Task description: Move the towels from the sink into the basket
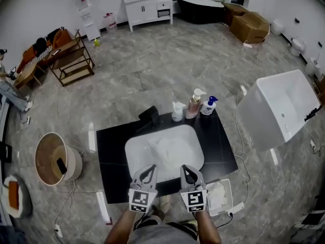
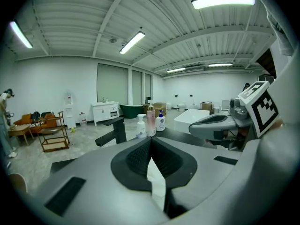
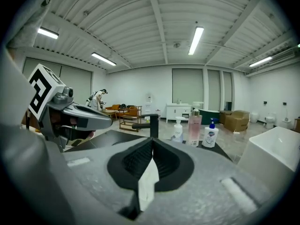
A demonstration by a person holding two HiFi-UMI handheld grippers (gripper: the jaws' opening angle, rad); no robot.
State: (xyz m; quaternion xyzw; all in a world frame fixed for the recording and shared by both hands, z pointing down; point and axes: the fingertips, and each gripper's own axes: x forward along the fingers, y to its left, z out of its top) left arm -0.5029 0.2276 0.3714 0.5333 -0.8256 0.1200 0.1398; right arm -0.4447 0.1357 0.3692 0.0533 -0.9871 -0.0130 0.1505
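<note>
Left gripper (image 2: 151,140) closed, tips touching; something white below them, perhaps the sink (image 2: 157,184). Beyond: black faucet (image 2: 115,132), three bottles (image 2: 151,122), right gripper (image 2: 220,124).

Bathroom-fittings showroom — white bathtub (image 1: 278,108), black bathtub (image 1: 200,9), vanity (image 1: 149,6).

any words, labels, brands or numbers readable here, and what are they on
No text can be read.
Blue-pump bottle: label print blurred.
Pink bottle and white bottle: print too small.
Left marker cube and right marker cube: black-and-white square patterns only, no letters.
</note>
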